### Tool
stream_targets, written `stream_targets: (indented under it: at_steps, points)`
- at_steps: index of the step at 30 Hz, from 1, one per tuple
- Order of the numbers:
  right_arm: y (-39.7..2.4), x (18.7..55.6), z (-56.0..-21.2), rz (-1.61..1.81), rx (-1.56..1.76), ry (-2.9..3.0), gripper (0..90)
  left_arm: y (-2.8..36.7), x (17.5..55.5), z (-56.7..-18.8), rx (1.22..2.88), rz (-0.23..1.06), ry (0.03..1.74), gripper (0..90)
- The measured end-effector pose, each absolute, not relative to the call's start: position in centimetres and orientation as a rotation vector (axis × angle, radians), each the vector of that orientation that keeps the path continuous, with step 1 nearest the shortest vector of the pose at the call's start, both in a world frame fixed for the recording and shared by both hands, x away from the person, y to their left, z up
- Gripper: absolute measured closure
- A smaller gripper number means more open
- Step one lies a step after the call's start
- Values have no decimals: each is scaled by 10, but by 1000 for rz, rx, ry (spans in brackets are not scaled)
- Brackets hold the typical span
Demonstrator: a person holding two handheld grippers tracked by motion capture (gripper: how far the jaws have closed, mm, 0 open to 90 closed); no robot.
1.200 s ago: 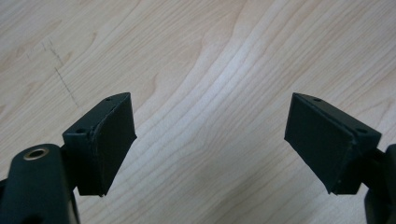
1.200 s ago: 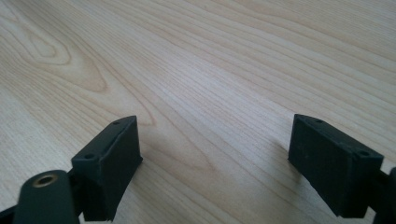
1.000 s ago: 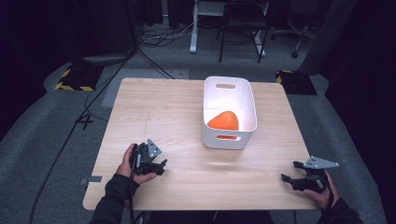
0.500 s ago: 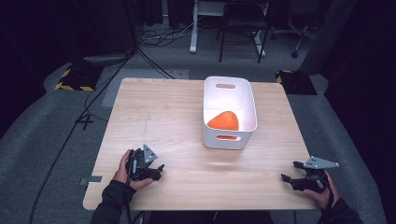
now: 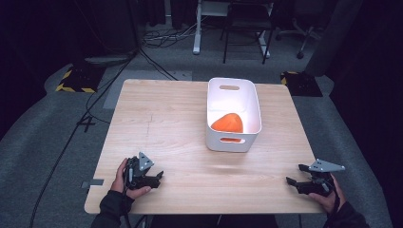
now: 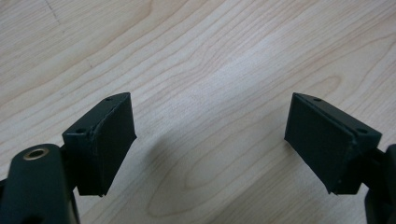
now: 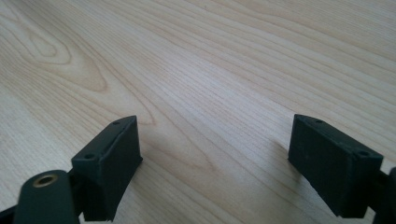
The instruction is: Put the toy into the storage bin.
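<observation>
left hand: the person's left hand (image 5: 124, 179) rests on the near-left part of the wooden surface (image 5: 171, 118), nearer the front edge than a second ago.
left gripper: the left gripper (image 5: 159, 176) lies low over the wood, grey plate on top, and has slid back toward the person since the earlier frames; in the left gripper view (image 6: 210, 135) its jaws are spread wide with bare wood grain between them, grasping nothing.
white bin: a white bin (image 5: 233, 142) with handle slots stands right of centre, toward the far side, unmoved from a second ago, well apart from both grippers.
orange object: an orange object (image 5: 227, 123) lies inside the bin, at its near end, as before; its kind cannot be told.
right gripper: the right gripper (image 5: 293, 174) sits at the near-right corner, where it was earlier; in the right gripper view (image 7: 215, 149) its jaws are released, wide apart over bare wood.
right hand: the right hand (image 5: 327, 195) holds it at the surface's edge.
</observation>
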State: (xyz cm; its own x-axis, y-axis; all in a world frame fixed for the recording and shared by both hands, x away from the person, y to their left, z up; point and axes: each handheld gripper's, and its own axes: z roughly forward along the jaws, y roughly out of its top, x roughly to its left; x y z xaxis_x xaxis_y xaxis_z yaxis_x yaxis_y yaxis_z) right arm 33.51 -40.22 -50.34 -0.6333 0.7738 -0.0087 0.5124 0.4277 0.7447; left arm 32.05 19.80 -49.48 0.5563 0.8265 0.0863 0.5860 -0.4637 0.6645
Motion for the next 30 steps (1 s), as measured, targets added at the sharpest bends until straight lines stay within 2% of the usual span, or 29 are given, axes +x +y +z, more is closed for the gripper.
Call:
stream_targets:
  at_steps: [14, 23, 30]
  points:
    - [-402, 335, -504, 1038, 1098, 2336, 168, 209, 315, -500, 2163, 517, 1162, 163]
    - [-402, 335, -504, 1038, 1098, 2336, 168, 223, 311, -503, 2102, 452, 1235, 159]
    - [-402, 335, -504, 1041, 1093, 2342, 169, 233, 309, -503, 2091, 463, 1260, 159]
